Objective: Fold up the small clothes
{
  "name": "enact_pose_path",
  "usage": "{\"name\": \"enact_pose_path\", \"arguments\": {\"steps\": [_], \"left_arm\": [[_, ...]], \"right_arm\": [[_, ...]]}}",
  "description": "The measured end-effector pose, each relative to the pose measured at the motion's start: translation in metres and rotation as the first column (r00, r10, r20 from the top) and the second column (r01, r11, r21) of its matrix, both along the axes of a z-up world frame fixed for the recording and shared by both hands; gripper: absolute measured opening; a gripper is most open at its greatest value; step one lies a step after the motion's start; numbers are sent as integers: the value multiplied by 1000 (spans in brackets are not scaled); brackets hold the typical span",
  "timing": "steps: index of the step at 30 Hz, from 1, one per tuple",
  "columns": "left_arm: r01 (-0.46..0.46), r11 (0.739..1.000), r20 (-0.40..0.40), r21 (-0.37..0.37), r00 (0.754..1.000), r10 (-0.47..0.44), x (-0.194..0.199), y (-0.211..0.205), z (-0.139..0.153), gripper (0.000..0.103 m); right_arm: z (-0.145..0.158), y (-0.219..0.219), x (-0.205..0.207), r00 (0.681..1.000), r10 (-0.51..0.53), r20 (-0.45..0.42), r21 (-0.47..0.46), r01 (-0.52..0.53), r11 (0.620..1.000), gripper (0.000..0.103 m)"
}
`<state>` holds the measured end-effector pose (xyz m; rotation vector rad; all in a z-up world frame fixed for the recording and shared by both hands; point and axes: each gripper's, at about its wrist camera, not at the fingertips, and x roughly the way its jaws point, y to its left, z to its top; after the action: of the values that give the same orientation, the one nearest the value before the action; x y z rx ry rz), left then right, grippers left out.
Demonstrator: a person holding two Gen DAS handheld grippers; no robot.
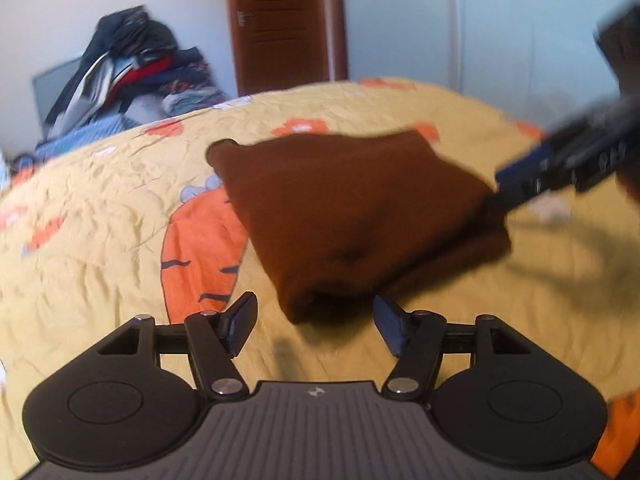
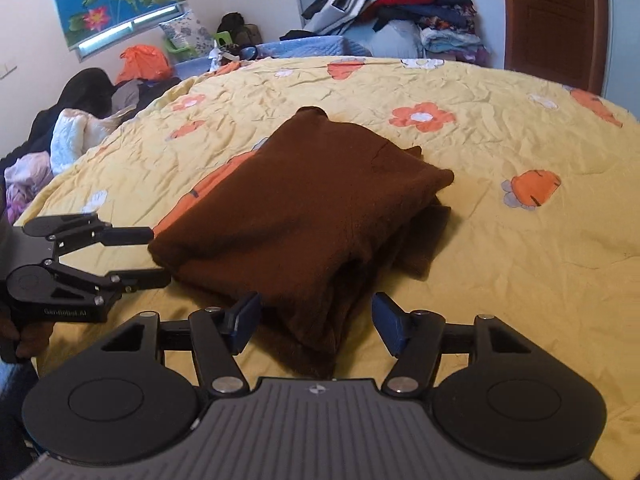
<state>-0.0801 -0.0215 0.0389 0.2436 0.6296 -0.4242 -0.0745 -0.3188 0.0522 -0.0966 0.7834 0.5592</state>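
Brown knit garment [image 2: 304, 216] lies mid-bed on the yellow carrot-print quilt [image 2: 500, 264], already folded into a thick, layered rectangle; near corner slightly loose. Fold looks largely done, perhaps only squaring up or setting aside left. Right claw [image 2: 316, 326] half open, straddling the near corner, gripping nothing. Left claw [image 1: 316, 326] half open, empty, just short of the near-left edge. Unsorted clothes pile [image 2: 400, 8] waits far side.

Bright daylight; left wrist view motion-blurred, right wrist view sharp, both bowed at the edges.
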Motion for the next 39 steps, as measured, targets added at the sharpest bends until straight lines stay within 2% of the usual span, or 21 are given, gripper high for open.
{"name": "enact_pose_path", "arguments": {"steps": [3,6,8,9,10,12,14,17,19,21,23,25,26,28,31,33,34,35,36,37,39], "left_arm": [[-13,1000,21,22,1000,13,8,-7,-3,63],[0,999,83,46,997,-4,12,-14,-5,64],[5,993,115,119,993,-19,14,-22,-12,51],[10,991,121,130,992,-26,12,-22,-13,34],[7,992,113,123,993,-21,13,-21,-12,31],[-9,997,77,75,997,4,15,-13,-10,26],[-37,999,32,37,999,36,20,-6,-12,24],[-53,999,12,4,999,53,22,0,-12,24],[-55,998,4,3,998,55,20,1,-8,24],[-40,999,-16,-11,999,40,15,6,0,25],[-1,998,-22,-59,1000,0,7,15,13,25],[31,990,-13,-137,999,-33,2,24,27,28],[35,983,-10,-179,999,-38,4,25,34,30],[28,972,-5,-232,1000,-30,16,20,40,51],[21,971,-15,-240,1000,-25,39,-4,31,55],[25,979,-75,-202,996,-41,49,-20,12,55],[30,987,-91,-158,995,-45,50,-25,0,54],[40,992,-62,-117,997,-47,43,-28,-9,53],[58,994,-25,-93,998,-61,34,-28,-14,52],[62,994,-20,-91,998,-64,28,-27,-15,52],[47,993,-37,-112,998,-52,23,-22,-12,53]], "right_arm": [[-8,14,2,1000,31,6,-73,-30,997,58],[-17,29,5,997,73,3,-133,-72,988,46],[-18,36,5,996,89,28,-173,-83,981,24],[-16,38,4,993,105,48,-195,-93,976,20],[-11,40,1,987,129,96,-233,-103,967,12],[-2,45,-10,961,190,202,-333,-115,936,12],[-2,50,-20,924,261,279,-454,-113,884,12],[-26,52,-24,915,343,212,-539,-184,822,12],[-39,52,-29,912,356,205,-565,-186,804,13],[-29,43,-29,925,300,232,-498,-152,854,18],[-6,29,-24,953,192,236,-358,-98,928,53],[18,14,-23,957,102,270,-191,-50,980,62],[28,9,-19,960,66,271,-113,-36,993,63],[41,7,-6,971,27,236,26,-34,999,64],[34,15,29,995,-6,98,196,-13,981,66],[15,26,50,999,-32,-23,218,36,975,66],[3,30,56,996,-31,-81,204,48,978,66],[-11,34,58,991,-21,-134,170,44,984,63],[-26,37,51,989,-15,-149,128,34,991,61],[-33,35,34,997,-2,-73,129,11,992,58],[-35,36,16,999,15,-32,107,-12,994,58]]}}
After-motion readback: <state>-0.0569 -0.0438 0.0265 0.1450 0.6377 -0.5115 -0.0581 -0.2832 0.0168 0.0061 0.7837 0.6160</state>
